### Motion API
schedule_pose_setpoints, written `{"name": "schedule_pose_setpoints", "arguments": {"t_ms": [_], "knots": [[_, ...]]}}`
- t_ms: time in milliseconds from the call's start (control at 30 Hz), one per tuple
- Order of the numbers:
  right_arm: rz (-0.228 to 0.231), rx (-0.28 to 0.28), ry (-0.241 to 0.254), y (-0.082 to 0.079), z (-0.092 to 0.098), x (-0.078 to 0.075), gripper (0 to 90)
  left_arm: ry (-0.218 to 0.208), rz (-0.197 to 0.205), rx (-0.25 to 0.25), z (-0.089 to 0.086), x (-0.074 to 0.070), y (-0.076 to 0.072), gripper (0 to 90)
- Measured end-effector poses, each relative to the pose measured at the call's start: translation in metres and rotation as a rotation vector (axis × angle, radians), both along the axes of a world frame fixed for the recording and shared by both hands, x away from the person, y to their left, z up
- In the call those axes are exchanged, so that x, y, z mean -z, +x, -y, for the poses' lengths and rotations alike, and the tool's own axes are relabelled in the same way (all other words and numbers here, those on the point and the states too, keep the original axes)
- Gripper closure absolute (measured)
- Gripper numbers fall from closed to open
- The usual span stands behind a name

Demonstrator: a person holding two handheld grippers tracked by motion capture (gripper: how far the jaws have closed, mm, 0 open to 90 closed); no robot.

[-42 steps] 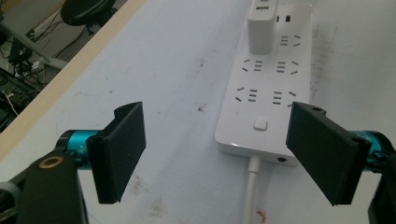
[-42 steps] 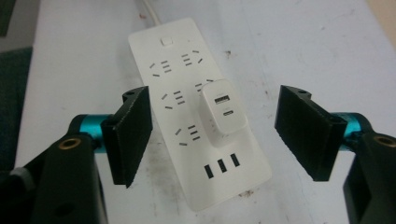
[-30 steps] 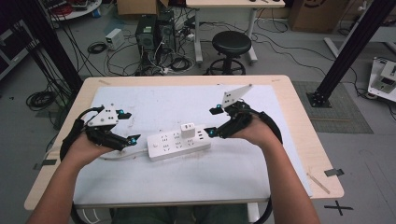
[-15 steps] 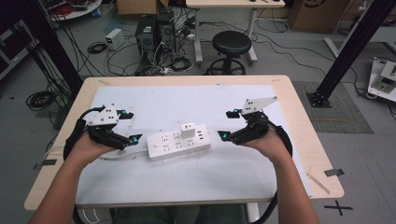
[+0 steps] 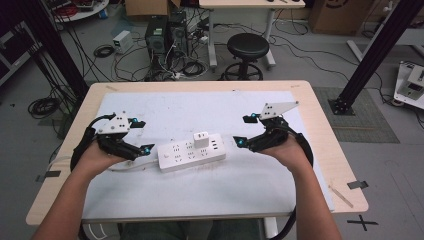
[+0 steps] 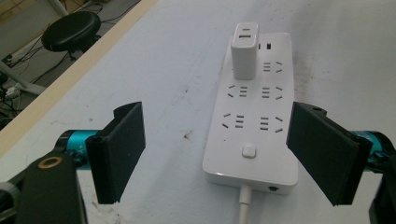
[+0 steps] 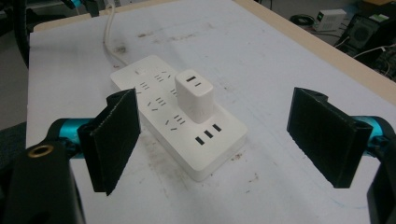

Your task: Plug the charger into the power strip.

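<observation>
A white power strip (image 5: 191, 154) lies mid-table on the white mat (image 5: 210, 190), with a white charger (image 5: 201, 138) plugged in toward its far right end. The left gripper (image 5: 141, 136) sits just left of it and the right gripper (image 5: 241, 130) just right, both with jaws spread, holding nothing.

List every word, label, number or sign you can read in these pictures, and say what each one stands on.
No readable text in these pictures.
Power strip: socket slots and a plain button, no legible print.
White charger plugged into the strip: no readable marking.
Cardboard box on the floor behind the table: dark marks, too blurred to read.
Black tape cross on the floor: a mark, not lettering.
</observation>
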State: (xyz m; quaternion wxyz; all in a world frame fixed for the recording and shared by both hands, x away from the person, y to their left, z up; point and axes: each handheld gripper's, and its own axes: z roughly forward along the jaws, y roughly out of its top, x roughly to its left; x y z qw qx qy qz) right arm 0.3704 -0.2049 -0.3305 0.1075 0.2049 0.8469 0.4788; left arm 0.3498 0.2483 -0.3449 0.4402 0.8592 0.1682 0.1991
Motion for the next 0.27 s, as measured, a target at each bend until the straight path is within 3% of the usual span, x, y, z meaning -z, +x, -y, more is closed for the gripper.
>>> {"name": "schedule_pose_setpoints", "arguments": {"t_ms": [267], "knots": [[0.003,0.003,0.003,0.0019,0.0024,-0.0003,17.8,-0.007,-0.012,-0.008,-0.0012,0.001,0.0037,19.6]]}}
